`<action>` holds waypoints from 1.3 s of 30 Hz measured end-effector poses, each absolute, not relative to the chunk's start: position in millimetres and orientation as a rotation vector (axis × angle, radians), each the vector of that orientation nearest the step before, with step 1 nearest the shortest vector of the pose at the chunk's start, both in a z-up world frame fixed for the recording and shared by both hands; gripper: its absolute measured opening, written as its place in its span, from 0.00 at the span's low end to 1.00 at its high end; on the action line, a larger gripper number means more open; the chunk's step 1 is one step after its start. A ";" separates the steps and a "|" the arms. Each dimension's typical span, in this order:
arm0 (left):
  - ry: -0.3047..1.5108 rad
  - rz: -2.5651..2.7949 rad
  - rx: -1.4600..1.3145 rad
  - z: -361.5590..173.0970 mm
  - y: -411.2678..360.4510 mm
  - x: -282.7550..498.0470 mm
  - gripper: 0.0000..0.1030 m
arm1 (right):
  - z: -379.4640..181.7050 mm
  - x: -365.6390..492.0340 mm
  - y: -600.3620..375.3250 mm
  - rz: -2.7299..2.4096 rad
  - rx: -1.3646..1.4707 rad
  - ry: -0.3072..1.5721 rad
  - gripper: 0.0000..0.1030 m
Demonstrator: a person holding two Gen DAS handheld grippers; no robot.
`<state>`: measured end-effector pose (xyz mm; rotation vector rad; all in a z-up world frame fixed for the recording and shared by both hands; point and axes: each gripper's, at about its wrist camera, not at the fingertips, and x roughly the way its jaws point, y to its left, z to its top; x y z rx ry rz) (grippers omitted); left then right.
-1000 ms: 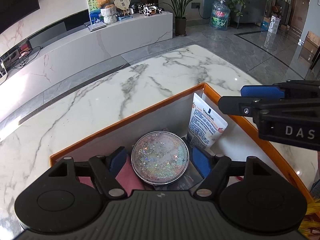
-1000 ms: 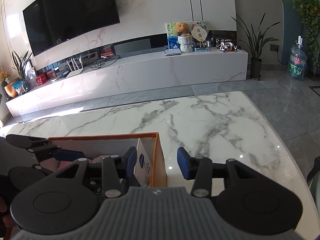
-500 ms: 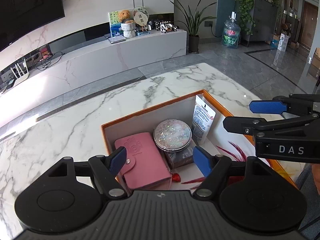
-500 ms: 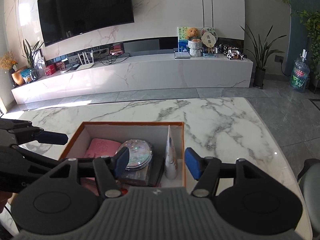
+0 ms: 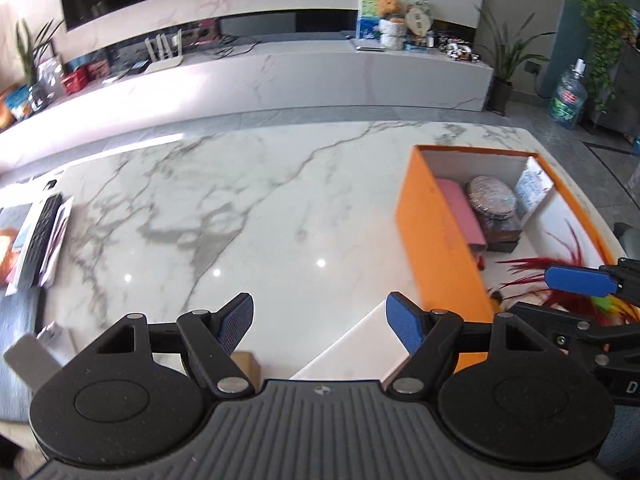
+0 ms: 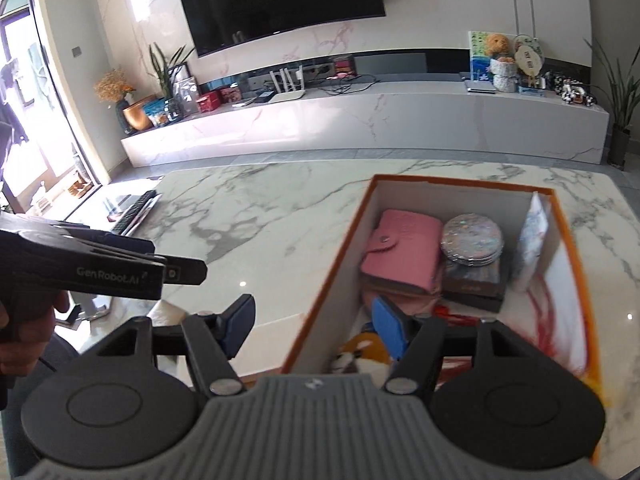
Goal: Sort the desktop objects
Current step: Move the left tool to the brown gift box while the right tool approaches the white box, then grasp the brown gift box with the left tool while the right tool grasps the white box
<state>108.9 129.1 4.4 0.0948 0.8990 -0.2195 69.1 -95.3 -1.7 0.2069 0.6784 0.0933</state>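
Left wrist view had my left gripper (image 5: 320,318) gaping wide over bare marble table (image 5: 248,220), nothing in it. Orange box (image 5: 436,232) sat off to the right with the pink wallet (image 6: 402,254), glittery round compact (image 6: 472,242) and tube (image 6: 534,234) inside. My right gripper (image 6: 314,326) had just been opening, empty, straddling the box's near wall.

2 wrist fisheyes look forward and down over the marble table (image 5: 248,208), close; both share the orange box (image 6: 332,268) and TV wall.
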 end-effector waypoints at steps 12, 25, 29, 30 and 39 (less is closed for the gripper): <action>0.982 -0.037 -0.110 -41.0 225.5 96.1 0.84 | -53.6 116.4 16.5 0.245 0.186 0.983 0.61; 1.061 -0.127 -0.078 -76.8 220.3 129.3 0.86 | -94.2 167.5 0.0 0.041 0.367 1.142 0.80; 1.087 -0.116 -0.077 -86.0 222.4 134.2 0.89 | -105.9 177.3 -1.3 0.036 0.362 1.175 0.79; 1.090 -0.118 -0.087 -87.6 224.4 135.8 0.90 | -108.7 180.0 -1.5 0.034 0.355 1.177 0.79; 1.106 -0.005 -0.223 -97.9 255.2 146.3 0.90 | -103.5 207.3 5.5 0.036 0.218 1.096 0.78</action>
